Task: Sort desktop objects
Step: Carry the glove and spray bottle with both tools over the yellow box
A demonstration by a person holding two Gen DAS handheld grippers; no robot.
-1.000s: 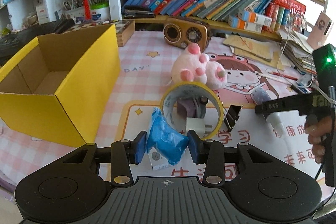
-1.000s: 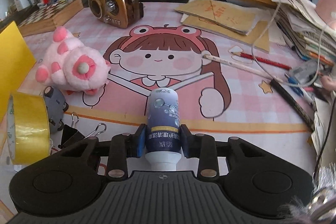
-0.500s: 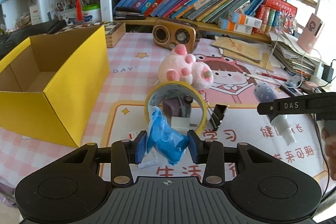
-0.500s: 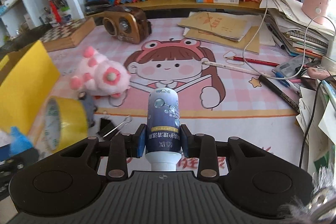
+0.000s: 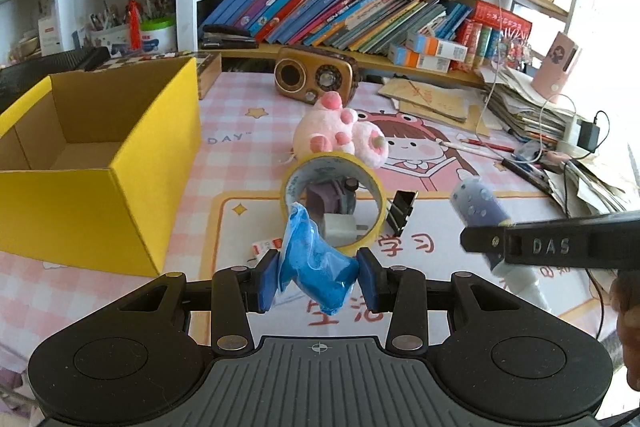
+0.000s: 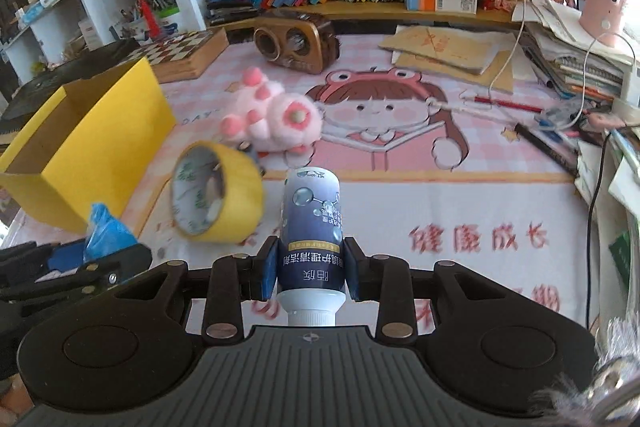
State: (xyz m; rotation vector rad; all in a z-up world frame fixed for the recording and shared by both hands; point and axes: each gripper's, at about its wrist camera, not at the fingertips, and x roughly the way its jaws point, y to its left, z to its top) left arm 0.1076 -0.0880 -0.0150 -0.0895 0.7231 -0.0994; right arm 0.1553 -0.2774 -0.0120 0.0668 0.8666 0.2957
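My left gripper (image 5: 318, 277) is shut on a blue plastic packet (image 5: 316, 263) and holds it above the desk mat. My right gripper (image 6: 311, 269) is shut on a dark blue bottle (image 6: 312, 227) with a white cap, held above the mat; the bottle also shows in the left wrist view (image 5: 478, 209). An open yellow cardboard box (image 5: 100, 163) stands at the left, seen too in the right wrist view (image 6: 92, 147). A yellow tape roll (image 5: 334, 201) stands on edge on the mat, with a pink plush toy (image 5: 340, 137) behind it.
A black binder clip (image 5: 400, 213) and a small white and purple item (image 5: 336, 211) lie by the tape roll. A brown radio (image 5: 316, 75) and a chessboard box (image 6: 184, 53) stand at the back. Papers, pens and cables (image 5: 540, 131) crowd the right side.
Both grippers have risen and pulled back from the mat with their objects. The right gripper has moved left, closer to the tape roll and the left gripper.
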